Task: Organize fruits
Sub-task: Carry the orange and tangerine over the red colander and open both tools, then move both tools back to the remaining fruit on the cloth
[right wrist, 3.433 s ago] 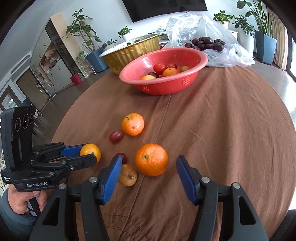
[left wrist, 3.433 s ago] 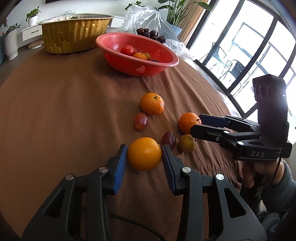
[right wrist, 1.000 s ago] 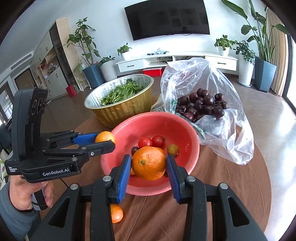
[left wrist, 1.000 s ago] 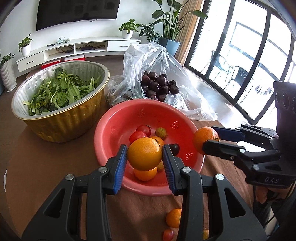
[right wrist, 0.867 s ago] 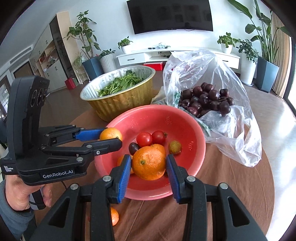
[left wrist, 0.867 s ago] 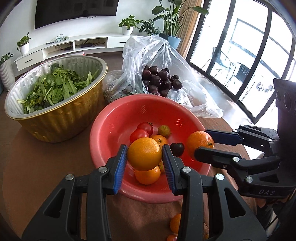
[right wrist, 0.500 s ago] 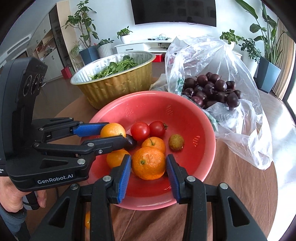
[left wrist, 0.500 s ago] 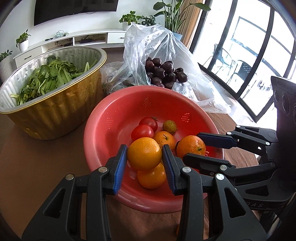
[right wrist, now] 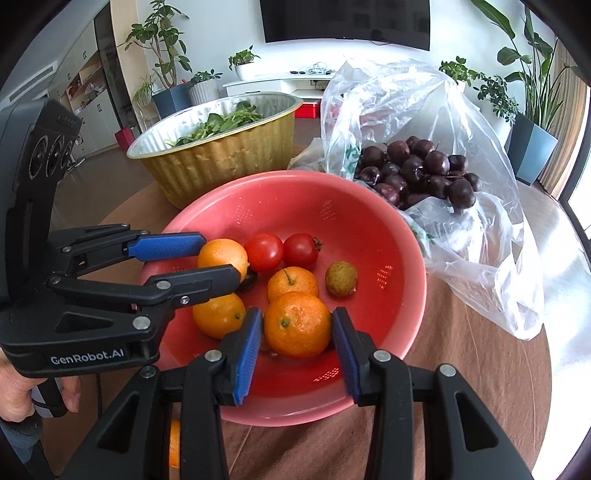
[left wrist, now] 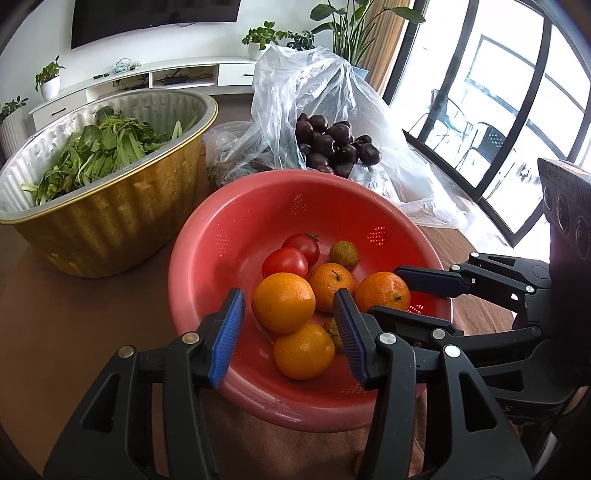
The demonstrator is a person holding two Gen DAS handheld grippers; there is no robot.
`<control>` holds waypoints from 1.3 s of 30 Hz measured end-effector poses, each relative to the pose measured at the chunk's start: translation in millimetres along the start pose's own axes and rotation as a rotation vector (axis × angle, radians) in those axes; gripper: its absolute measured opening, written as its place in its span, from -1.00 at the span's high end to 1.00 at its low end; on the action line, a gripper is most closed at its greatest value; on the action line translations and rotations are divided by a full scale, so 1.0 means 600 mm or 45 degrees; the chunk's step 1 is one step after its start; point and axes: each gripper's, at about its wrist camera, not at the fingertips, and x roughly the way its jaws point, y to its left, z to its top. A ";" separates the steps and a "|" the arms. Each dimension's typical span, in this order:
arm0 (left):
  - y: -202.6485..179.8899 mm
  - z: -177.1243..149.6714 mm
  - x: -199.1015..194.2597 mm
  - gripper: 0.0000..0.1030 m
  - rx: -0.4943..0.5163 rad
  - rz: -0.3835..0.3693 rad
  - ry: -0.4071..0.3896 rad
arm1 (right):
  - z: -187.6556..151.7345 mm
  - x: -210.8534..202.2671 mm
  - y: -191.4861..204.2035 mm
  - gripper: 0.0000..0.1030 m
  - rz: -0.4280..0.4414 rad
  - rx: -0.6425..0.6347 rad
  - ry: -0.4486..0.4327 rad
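Left gripper [left wrist: 288, 334] fingers have just been opening, releasing its orange [left wrist: 283, 302] into the red colander [left wrist: 229, 236]; right gripper [right wrist: 297, 352] is clamping its tangerine [right wrist: 297, 324] low inside, awaiting release.

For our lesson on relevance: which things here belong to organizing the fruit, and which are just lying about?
Belong: red colander; big orange; front mandarin; tomatoes; lychee.
Lying about: gold tub of greens; television; potted plant.

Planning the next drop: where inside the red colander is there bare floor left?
The red colander is bare along its far wall and right side past the lychee. The near-left is crowded: oranges, tomatoes, both grippers.
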 end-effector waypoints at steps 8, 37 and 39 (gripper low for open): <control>-0.005 -0.009 -0.045 -0.42 -0.009 0.001 -0.056 | -0.003 -0.006 0.001 0.17 -0.011 -0.003 -0.009; -0.068 -0.318 -0.241 -0.99 -0.082 0.054 -0.145 | -0.239 -0.174 0.061 -0.51 0.203 0.054 -0.084; -0.081 -0.333 -0.240 -0.99 -0.073 0.064 -0.124 | -0.249 -0.170 0.080 -0.49 0.168 -0.001 -0.075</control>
